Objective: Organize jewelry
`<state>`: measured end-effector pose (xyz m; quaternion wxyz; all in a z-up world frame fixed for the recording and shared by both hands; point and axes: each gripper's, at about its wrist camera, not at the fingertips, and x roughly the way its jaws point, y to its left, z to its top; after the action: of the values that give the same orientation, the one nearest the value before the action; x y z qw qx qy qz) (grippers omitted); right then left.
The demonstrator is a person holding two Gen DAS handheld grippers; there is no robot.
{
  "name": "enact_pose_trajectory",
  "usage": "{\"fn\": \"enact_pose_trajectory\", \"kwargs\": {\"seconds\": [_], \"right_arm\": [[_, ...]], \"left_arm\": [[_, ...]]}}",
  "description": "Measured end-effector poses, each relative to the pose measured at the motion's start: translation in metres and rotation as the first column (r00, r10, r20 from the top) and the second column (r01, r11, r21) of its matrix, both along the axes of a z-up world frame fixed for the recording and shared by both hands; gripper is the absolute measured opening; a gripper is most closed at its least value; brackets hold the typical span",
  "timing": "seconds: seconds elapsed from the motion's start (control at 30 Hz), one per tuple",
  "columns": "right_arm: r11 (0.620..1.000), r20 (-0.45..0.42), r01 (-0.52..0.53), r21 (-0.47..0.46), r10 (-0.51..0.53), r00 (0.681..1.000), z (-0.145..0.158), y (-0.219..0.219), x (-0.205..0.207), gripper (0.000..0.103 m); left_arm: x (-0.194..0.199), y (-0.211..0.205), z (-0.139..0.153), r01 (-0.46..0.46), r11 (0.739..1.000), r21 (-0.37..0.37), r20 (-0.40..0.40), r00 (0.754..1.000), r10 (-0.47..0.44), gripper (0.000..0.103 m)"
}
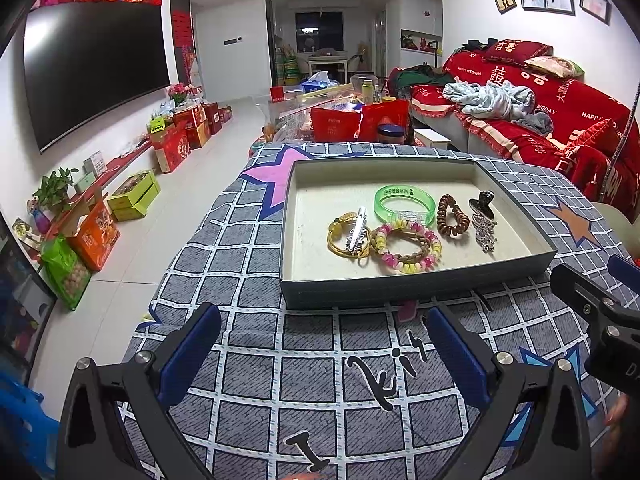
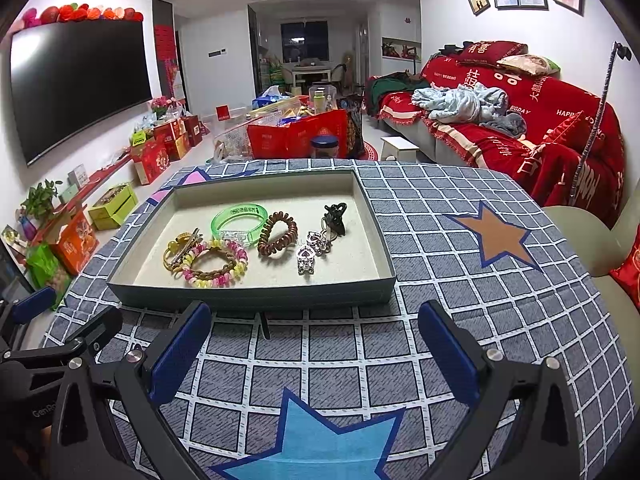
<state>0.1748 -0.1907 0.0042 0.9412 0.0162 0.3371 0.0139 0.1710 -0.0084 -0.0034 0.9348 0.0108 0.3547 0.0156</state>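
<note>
A shallow grey tray (image 1: pixel 416 288) (image 2: pixel 256 294) sits on a desk covered by a grey checked cloth (image 1: pixel 256 360) (image 2: pixel 440 280) printed with stars, and all the jewelry lies inside it on the pale lining. A green bangle (image 1: pixel 405 202) (image 2: pixel 239 222) rests toward the middle, just behind a pink-and-yellow beaded bracelet (image 1: pixel 406 246) (image 2: pixel 216 264) that touches it at the clasp. To the left, a yellow bead bracelet (image 1: pixel 346 236) (image 2: pixel 176 254) carries a silver clip (image 1: pixel 357 232) (image 2: pixel 188 246) laid across it and overlaps the beaded bracelet. Right of the bangle lies a brown coil hair tie (image 1: pixel 452 216) (image 2: pixel 278 233), then a black claw clip (image 1: pixel 482 200) (image 2: pixel 335 213) with a silver charm piece (image 1: pixel 485 230) (image 2: pixel 312 250) just in front of it.

Both grippers hover over the cloth on the near side of the tray, apart from it. The left gripper (image 1: pixel 324 350) stands wide, its blue pads (image 1: pixel 188 356) clear of everything; the right gripper (image 2: pixel 316 350) is likewise spread wide and carries nothing, pads (image 2: pixel 180 354) over bare cloth. Each gripper shows at the edge of the other's view, side by side.

Beyond the desk, a red-draped sofa (image 1: pixel 560 112) (image 2: pixel 540 120) lines the right wall, a dark television (image 1: pixel 96 68) (image 2: pixel 76 80) hangs on the left, and gift boxes (image 1: pixel 176 140) (image 2: pixel 156 156) crowd the floor beneath it.
</note>
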Motion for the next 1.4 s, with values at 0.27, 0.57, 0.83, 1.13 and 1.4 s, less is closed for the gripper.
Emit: {"fn": "enact_pose_trajectory", "kwargs": {"seconds": [0.27, 0.57, 0.83, 1.13, 1.4], "right_arm": [[1.000, 0.000, 0.000, 0.000, 0.000, 1.000, -0.0002, -0.0002, -0.0002, 0.103], [1.000, 0.002, 0.003, -0.001, -0.003, 1.000, 0.0021, 0.0007, -0.0001, 0.103], [1.000, -0.002, 0.001, 0.001, -0.001, 1.000, 0.0028, 0.0015, 0.0002, 0.103], [1.000, -0.002, 0.002, 0.001, -0.002, 1.000, 0.0027, 0.0015, -0.0001, 0.103], [1.000, -0.002, 0.001, 0.001, -0.001, 1.000, 0.0027, 0.0012, -0.0002, 0.103]], "left_arm": [[-0.0002, 0.0014, 0.0021, -0.003, 1.000, 0.001, -0.004, 1.000, 0.003, 0.103], [0.0000, 0.0030, 0.0023, -0.001, 1.000, -0.003, -0.017, 1.000, 0.001, 0.103], [0.0003, 0.0037, 0.0005, 0.000, 1.000, -0.003, -0.017, 1.000, 0.000, 0.103], [0.0009, 0.0022, -0.0001, 0.011, 1.000, -0.001, -0.021, 1.000, -0.011, 0.103], [0.0011, 0.0018, -0.0002, 0.011, 1.000, 0.001, -0.021, 1.000, -0.011, 0.103]]}}
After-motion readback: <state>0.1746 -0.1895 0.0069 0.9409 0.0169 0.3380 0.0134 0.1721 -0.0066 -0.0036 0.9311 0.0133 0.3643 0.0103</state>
